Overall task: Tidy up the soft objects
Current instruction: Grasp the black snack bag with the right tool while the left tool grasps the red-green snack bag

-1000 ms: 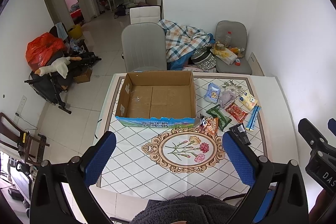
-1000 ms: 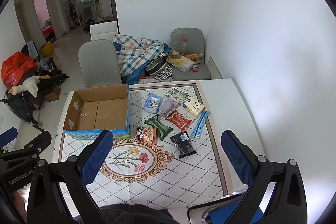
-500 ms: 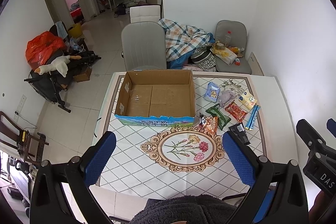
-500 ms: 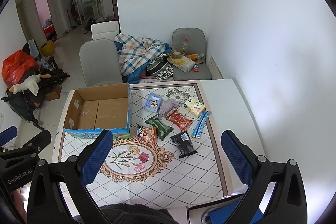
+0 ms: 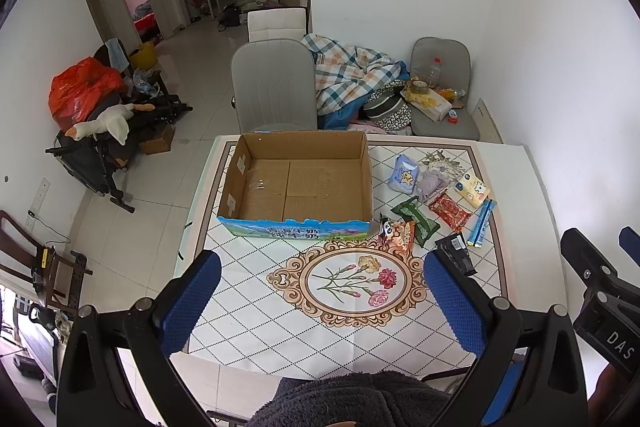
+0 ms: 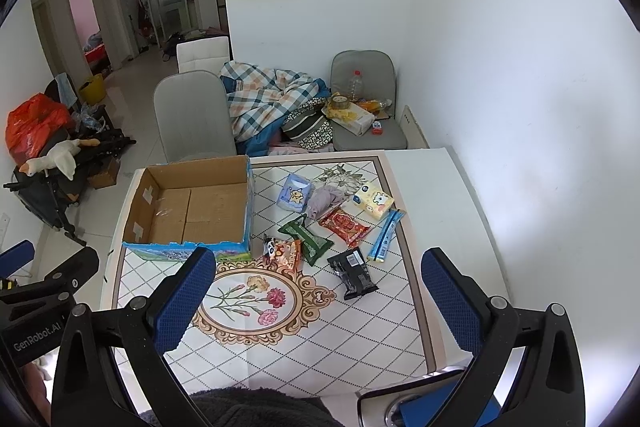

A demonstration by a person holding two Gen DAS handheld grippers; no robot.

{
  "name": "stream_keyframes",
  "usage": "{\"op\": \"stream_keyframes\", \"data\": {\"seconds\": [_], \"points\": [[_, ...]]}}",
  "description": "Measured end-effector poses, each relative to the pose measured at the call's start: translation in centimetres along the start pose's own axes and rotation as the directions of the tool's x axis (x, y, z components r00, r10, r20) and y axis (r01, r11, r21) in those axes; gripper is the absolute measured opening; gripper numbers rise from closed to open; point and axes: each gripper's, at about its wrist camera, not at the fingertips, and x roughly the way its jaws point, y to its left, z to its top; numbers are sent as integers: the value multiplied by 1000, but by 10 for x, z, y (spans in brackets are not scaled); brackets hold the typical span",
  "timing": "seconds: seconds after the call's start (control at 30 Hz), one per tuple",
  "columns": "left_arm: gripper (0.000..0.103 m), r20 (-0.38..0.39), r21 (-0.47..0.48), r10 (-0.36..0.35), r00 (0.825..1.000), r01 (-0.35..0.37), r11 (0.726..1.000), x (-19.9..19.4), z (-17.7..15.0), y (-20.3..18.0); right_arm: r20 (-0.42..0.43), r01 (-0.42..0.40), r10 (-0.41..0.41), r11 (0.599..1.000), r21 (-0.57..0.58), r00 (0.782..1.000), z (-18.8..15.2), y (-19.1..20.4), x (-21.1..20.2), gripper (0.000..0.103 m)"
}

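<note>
Packets and soft things lie in one loose cluster on the right half of the tiled-pattern worktop (image 5: 256, 291), eight by count: one pale blue tissue pack with a star figure (image 6: 295, 193), one crumpled lilac cloth (image 6: 325, 199), one yellow-and-white tissue pack (image 6: 373, 202), one red snack packet (image 6: 344, 223), one green packet (image 6: 306, 237), one orange packet with a panda face (image 6: 283, 253), one black packet (image 6: 353, 273) and one long blue stick packet (image 6: 386, 235). One open brown cardboard box with a blue printed front (image 5: 296, 183) stands just left of the cluster, nothing inside it, the orange packet almost touching its near right corner. The left tool (image 5: 320, 303) hovers above the near edge of the worktop with its two blue-padded fingers spread wide and nothing between them; the right tool (image 6: 320, 303) hangs likewise, wide apart and empty. Two grey chairs (image 5: 276, 87) stand beyond the worktop, with one checked blanket (image 5: 348, 75) heaped between them. The left view alone shows the whole floor of the box and the right tool's black body at its right edge; the right view alone shows the black packet in full and the left tool's body at its lower left.
</note>
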Motion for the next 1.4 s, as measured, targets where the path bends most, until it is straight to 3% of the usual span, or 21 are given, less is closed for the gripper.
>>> {"op": "stream_keyframes", "data": {"seconds": [0.2, 0.33, 0.5, 0.6, 0.67, 0.77, 0.87, 0.97, 1.1, 1.2, 1.3, 1.37, 1.4], "points": [[103, -6, 5, -2, 1000, 2, 1000, 5, 1, -3, -7, -2, 2, 1000, 6, 1000, -2, 1, 4, 103], [103, -6, 30, -4, 1000, 4, 1000, 26, 18, -13, -32, 7, -5, 999, 44, 999, 0, -10, 25, 103], [103, -43, 123, -18, 999, 23, 992, 86, 49, -40, -124, 14, 3, 991, 135, 992, 6, -48, 82, 103], [103, -134, 175, -32, 990, 55, 983, 146, 61, -66, -200, 29, 5, 985, 168, 980, 8, -72, 133, 103], [103, -225, 178, -60, 972, 101, 979, 185, 62, -80, -255, 39, 8, 983, 177, 967, 7, -86, 175, 103], [103, -331, 190, -56, 942, 125, 974, 246, 56, -107, -357, 38, 26, 984, 172, 934, -8, -101, 245, 103], [103, -415, 207, -42, 909, 140, 968, 297, 48, -131, -476, 35, 42, 988, 153, 878, -33, -110, 321, 103], [103, -474, 247, 2, 881, 131, 960, 335, 43, -152, -587, 19, 53, 993, 115, 808, -68, -112, 400, 103], [103, -531, 266, 36, 846, 126, 956, 374, 40, -171, -671, 8, 63, 995, 103, 739, -101, -111, 468, 102], [103, -564, 247, 24, 825, 141, 959, 391, 41, -182, -706, -7, 91, 993, 121, 702, -118, -108, 497, 99], [103, -605, 221, -3, 796, 171, 960, 407, 43, -201, -739, -22, 97, 994, 111, 667, -137, -101, 514, 86], [103, -636, 192, -34, 771, 201, 961, 417, 45, -214, -749, 18, 26, 999, 50, 662, -150, -101, 518, 68], [103, -653, 168, -53, 755, 213, 963, 423, 45, -220, -745, 39, 23, 997, 65, 666, -155, -107, 518, 68]]}}
